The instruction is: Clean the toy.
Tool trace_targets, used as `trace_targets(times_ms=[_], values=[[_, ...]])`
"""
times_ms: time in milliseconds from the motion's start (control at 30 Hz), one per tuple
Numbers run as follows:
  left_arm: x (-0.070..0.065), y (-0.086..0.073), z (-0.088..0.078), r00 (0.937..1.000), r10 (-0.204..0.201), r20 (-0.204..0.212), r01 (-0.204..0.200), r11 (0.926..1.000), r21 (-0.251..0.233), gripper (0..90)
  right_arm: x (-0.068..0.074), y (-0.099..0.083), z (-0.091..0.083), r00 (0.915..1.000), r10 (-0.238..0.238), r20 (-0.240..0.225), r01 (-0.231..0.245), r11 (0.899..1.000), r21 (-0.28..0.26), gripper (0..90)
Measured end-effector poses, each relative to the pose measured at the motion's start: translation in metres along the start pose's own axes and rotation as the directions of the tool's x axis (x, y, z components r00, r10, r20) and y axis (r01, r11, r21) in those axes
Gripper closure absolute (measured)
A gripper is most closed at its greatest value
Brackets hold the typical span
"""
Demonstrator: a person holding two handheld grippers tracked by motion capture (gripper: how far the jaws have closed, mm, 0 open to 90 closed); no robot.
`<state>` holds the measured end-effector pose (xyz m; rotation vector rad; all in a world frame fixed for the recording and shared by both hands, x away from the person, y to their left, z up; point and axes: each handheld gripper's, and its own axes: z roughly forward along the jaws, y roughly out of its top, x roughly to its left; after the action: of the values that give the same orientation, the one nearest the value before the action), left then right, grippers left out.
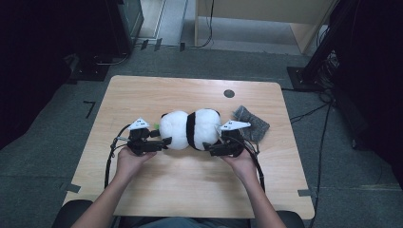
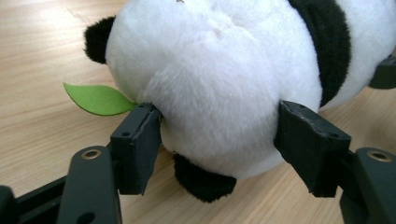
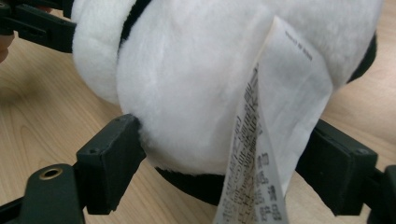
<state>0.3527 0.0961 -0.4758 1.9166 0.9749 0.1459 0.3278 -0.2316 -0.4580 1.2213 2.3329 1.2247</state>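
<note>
Panda face hidden from view

Wooden table with dark round hole toward one o'clock. Grey cloth lying at three o'clock near the edge. Cables trailing over floor beyond.

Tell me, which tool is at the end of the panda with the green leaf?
The left tool: the green leaf pokes out beside it. The right tool has the panda's paper tag instead.

left gripper: jaws level, pointing inward, pads pressed | right gripper: jaws level, pointing inward, spread wide | forearms converging
</note>
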Motion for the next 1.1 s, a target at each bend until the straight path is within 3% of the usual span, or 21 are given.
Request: trace_targets(times_ms=[200,367,467,567,733,800,933,1100], values=[[-0.002,0.005,-0.001,0.9998,0.010,-0.018,-0.009,0.9996,0.026,30.2,-0.009,0.002,-0.011,0.9993,0.036,-0.008,-0.036,0.999,-0.021,15.9],[-0.005,0.010,-0.006,0.9968,0.058,-0.054,-0.058,0.9983,0.007,30.8,-0.019,0.004,-0.025,0.9976,0.067,0.015,-0.066,0.996,-0.059,15.3],[-0.004,0.012,-0.010,0.9967,0.057,-0.058,-0.057,0.9983,-0.007,32.8,-0.024,0.005,-0.031,0.9959,0.085,0.033,-0.082,0.993,-0.081,15.3],[-0.003,0.017,-0.014,0.9984,0.034,-0.046,-0.034,0.9994,0.009,30.1,-0.026,0.006,-0.036,0.9961,0.074,0.048,-0.069,0.994,-0.088,18.0],[-0.004,0.022,-0.017,0.9967,0.059,-0.057,-0.059,0.9983,0.000,27.8,-0.031,0.008,-0.046,0.9940,0.023,0.107,-0.009,0.991,-0.132,24.8],[-0.001,0.023,-0.017,0.9970,0.055,-0.054,-0.056,0.9984,-0.006,27.5,-0.035,0.009,-0.050,0.9938,0.032,0.106,-0.015,0.988,-0.152,25.8],[0.000,0.026,-0.015,0.9971,0.059,-0.047,-0.060,0.9981,-0.018,26.3,-0.051,0.008,-0.055,0.9885,0.056,0.141,-0.031,0.985,-0.169,26.5],[0.001,0.031,-0.012,0.9965,0.067,-0.050,-0.068,0.9975,-0.018,26.4,-0.083,0.004,-0.062,0.9745,0.119,0.190,-0.087,0.982,-0.169,30.5]])
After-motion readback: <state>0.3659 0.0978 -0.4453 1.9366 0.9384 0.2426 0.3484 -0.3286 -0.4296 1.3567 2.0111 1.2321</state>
